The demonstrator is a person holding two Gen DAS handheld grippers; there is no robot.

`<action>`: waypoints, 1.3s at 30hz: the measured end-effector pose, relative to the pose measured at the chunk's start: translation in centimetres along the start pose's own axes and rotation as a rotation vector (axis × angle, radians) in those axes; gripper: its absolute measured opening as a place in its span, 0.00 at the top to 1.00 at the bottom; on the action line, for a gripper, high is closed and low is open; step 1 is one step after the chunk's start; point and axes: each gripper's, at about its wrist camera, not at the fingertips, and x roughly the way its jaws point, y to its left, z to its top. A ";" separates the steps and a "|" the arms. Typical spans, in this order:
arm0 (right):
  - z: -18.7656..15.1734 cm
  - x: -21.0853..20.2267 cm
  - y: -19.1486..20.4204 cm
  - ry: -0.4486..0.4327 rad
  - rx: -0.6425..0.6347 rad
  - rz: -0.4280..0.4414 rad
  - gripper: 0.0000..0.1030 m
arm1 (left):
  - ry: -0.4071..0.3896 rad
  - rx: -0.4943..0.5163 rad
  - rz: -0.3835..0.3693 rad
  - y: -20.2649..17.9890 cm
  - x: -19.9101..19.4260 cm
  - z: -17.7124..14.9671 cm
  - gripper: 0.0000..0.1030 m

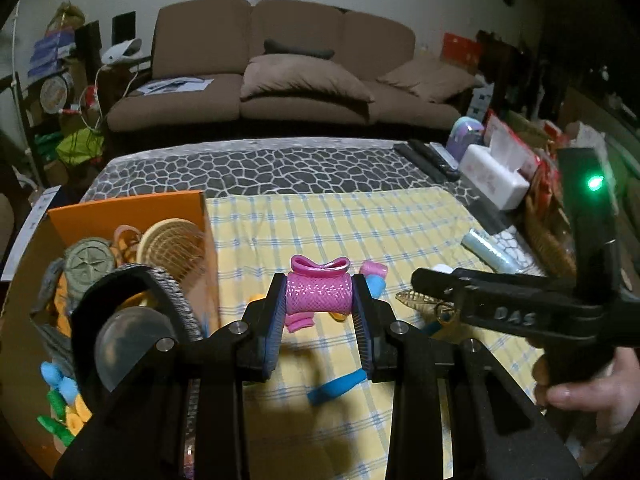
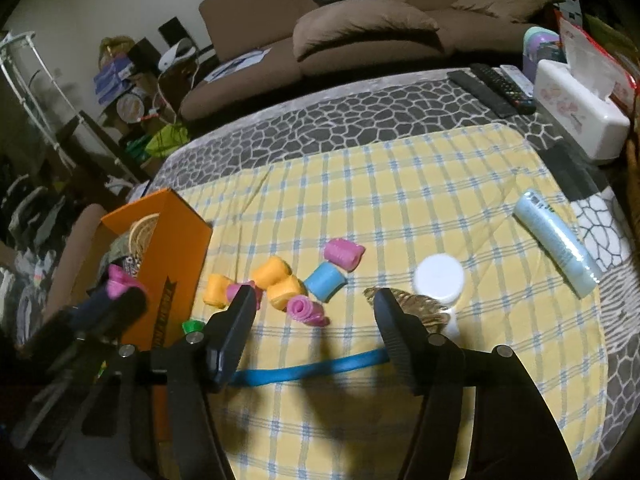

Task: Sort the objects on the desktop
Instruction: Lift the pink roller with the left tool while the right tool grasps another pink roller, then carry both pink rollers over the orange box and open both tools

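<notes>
My left gripper (image 1: 319, 295) is shut on a pink hair roller (image 1: 318, 294) and holds it above the yellow checked cloth (image 1: 340, 220), just right of the orange box (image 1: 132, 210). In the right wrist view the left gripper shows at the left with the pink roller (image 2: 120, 282) beside the orange box (image 2: 176, 256). My right gripper (image 2: 314, 306) is open and empty above a cluster of rollers: orange ones (image 2: 276, 280), a blue one (image 2: 325, 282) and pink ones (image 2: 343, 254). A blue strap (image 2: 304, 370) lies under the fingers.
The orange box holds a wicker basket (image 1: 172, 246), a compass disc (image 1: 90, 262) and other items. A white jar lid (image 2: 439, 278), a gold leaf clip (image 2: 412, 306) and a pale blue tube (image 2: 556, 246) lie right. A tissue box (image 2: 576, 112) and remotes (image 2: 492, 88) sit far right.
</notes>
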 end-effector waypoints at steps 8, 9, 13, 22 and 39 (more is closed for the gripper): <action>-0.8 3.7 1.4 0.061 -0.034 -0.046 0.55 | 0.012 0.003 -0.006 1.3 -0.7 -0.3 0.72; -0.9 4.3 1.5 0.074 -0.042 -0.060 0.55 | 0.011 0.001 -0.008 1.6 -0.9 -0.2 0.72; -1.5 6.2 2.1 0.104 -0.077 -0.113 0.57 | 0.006 -0.012 -0.008 2.7 -1.4 -0.2 0.72; -2.5 9.1 2.5 0.135 -0.118 -0.173 0.64 | 0.011 -0.051 -0.008 5.1 -1.8 0.1 0.72; -1.5 6.2 3.5 0.081 -0.086 -0.053 0.76 | 0.020 -0.071 0.005 7.0 -3.0 -0.8 0.72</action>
